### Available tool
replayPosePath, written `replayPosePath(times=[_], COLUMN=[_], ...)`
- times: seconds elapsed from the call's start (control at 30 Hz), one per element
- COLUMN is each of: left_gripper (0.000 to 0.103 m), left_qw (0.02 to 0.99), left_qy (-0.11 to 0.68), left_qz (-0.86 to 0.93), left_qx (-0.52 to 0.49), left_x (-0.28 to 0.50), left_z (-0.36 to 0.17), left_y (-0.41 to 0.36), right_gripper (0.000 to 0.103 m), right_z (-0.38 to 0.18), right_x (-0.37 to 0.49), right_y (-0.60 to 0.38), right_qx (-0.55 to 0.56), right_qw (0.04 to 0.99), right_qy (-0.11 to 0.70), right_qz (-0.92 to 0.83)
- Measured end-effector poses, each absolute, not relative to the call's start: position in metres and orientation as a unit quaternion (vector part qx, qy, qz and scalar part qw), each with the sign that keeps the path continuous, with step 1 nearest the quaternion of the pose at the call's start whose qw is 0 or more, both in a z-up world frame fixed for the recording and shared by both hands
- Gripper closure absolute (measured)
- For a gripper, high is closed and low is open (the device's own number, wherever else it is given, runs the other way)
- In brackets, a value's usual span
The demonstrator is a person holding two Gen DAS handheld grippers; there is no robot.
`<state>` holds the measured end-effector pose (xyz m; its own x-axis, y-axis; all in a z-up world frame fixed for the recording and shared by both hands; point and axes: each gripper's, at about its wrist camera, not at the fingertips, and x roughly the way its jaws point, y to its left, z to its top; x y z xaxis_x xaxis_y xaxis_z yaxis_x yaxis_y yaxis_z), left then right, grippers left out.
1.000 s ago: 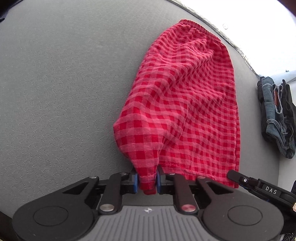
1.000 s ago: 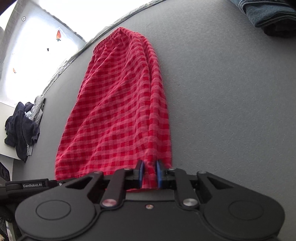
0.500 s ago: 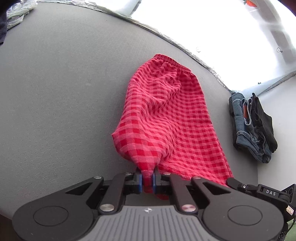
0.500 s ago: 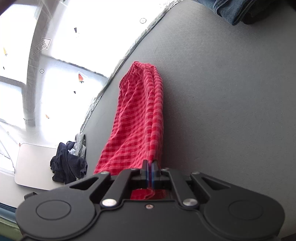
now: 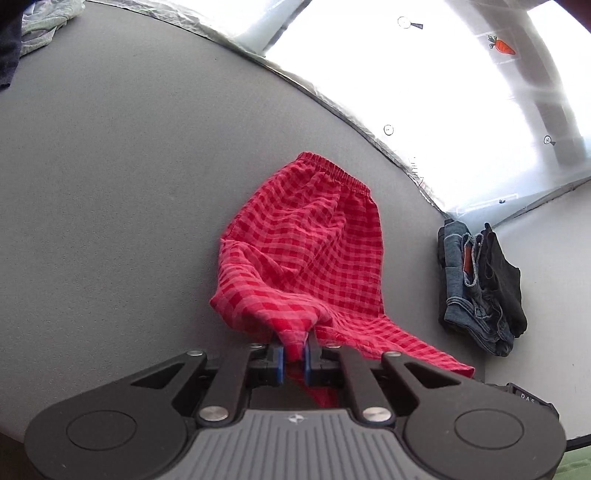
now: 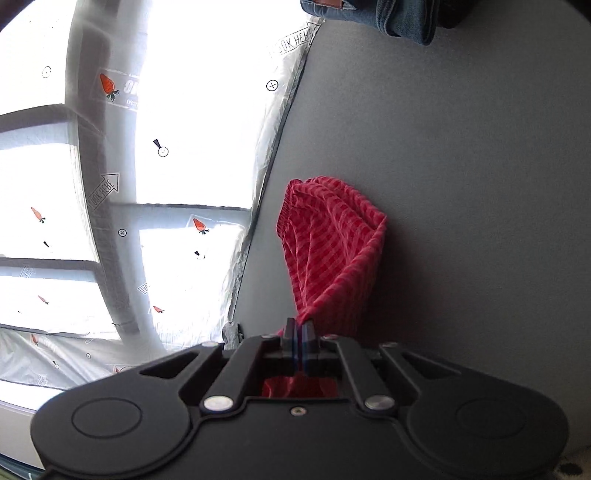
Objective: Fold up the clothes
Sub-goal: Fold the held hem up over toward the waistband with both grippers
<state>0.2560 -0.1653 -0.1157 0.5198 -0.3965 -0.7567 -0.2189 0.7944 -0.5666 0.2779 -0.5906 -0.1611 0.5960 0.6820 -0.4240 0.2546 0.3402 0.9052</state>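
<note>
Red checked shorts (image 5: 314, 251) lie on the grey table (image 5: 110, 184), elastic waistband at the far end near the table's back edge. My left gripper (image 5: 294, 356) is shut on one hem corner, lifted off the table. My right gripper (image 6: 298, 338) is shut on the other hem corner, and the shorts (image 6: 332, 251) hang from it in a raised, bunched fold. The near half of the cloth is in the air; the waistband end rests on the table.
Folded blue jeans and a dark garment (image 5: 480, 288) sit at the table's right side; the jeans also show in the right wrist view (image 6: 388, 18). A pile of clothes (image 5: 33, 22) lies at the far left. A bright white wall (image 6: 166, 147) stands behind the table.
Both grippers have lifted the hem up and carried it toward the waistband. The shorts went from flat and stretched to raised and bunched.
</note>
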Motion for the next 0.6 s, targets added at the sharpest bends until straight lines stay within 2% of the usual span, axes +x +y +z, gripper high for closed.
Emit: replayPosePath(times=[0.33, 0.57, 0.6], left_gripper=[0.093, 0.092, 0.085], left_qw=[0.81, 0.818, 0.822], left_qy=[0.494, 0.482, 0.476], left_qz=[-0.064, -0.066, -0.06], left_qx=[-0.309, -0.308, -0.308], left_x=[0.331, 0.42, 0.435], left_z=[-0.111, -0.117, -0.121], left_y=[-0.167, -0.167, -0.167], right_gripper=[0.101, 0.1, 0.097], right_z=[-0.171, -0.177, -0.178], right_x=[0.352, 0.432, 0.447], right_y=[-0.582, -0.587, -0.587], right_qx=[0.576, 0.583, 0.576], right_qw=[0.69, 0.689, 0.696], right_qy=[0.415, 0.413, 0.412], right_qz=[0.142, 0.124, 0.121])
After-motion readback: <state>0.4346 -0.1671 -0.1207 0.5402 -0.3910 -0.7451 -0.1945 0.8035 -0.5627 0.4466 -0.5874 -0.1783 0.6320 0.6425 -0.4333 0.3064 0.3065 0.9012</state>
